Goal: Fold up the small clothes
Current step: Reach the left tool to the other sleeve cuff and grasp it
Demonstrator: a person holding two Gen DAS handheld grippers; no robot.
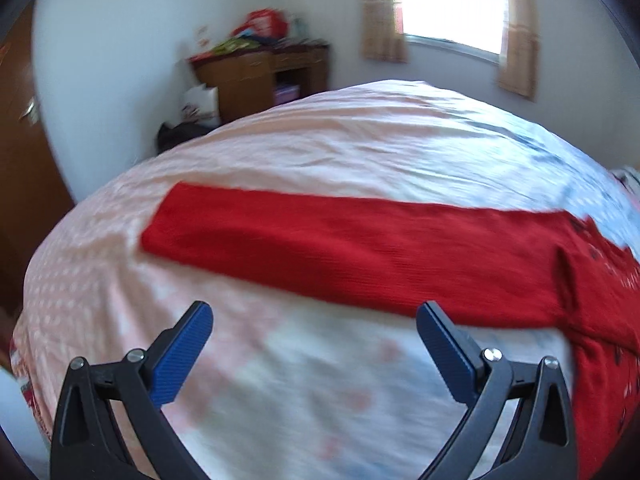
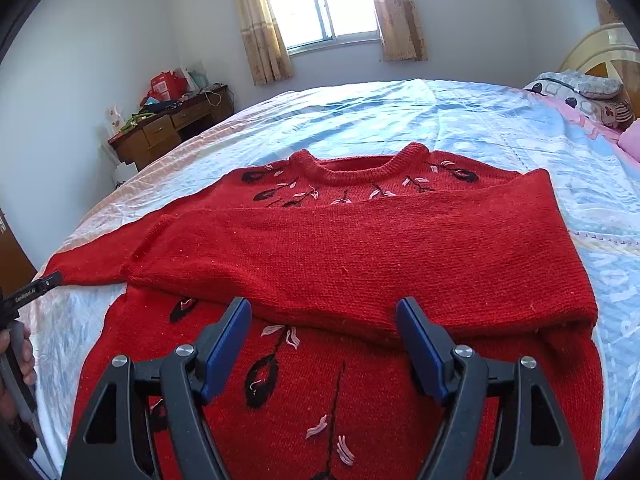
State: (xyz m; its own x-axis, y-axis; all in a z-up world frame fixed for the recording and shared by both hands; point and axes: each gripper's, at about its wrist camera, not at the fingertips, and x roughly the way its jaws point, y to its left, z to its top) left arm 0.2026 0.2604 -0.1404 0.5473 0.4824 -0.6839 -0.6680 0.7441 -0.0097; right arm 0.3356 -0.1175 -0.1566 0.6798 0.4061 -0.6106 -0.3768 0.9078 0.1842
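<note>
A red knitted sweater [image 2: 360,256] with black and pink embroidery lies flat on the bed, neck away from me. Its right sleeve [image 2: 400,248] is folded across the chest. Its left sleeve [image 1: 320,248] lies stretched out to the left on the sheet. My left gripper [image 1: 314,320] is open and empty, just in front of that sleeve. My right gripper [image 2: 324,316] is open and empty, above the sweater's lower front, near the folded sleeve's edge. The left gripper's tip [image 2: 38,286] shows at the left edge of the right wrist view.
The bed [image 2: 440,120] has a pink and pale blue sheet. Pillows [image 2: 580,96] lie at its right end by the headboard. A cluttered wooden desk [image 2: 172,128] stands against the far wall left of the window [image 2: 320,4]. A brown door [image 1: 24,168] is at left.
</note>
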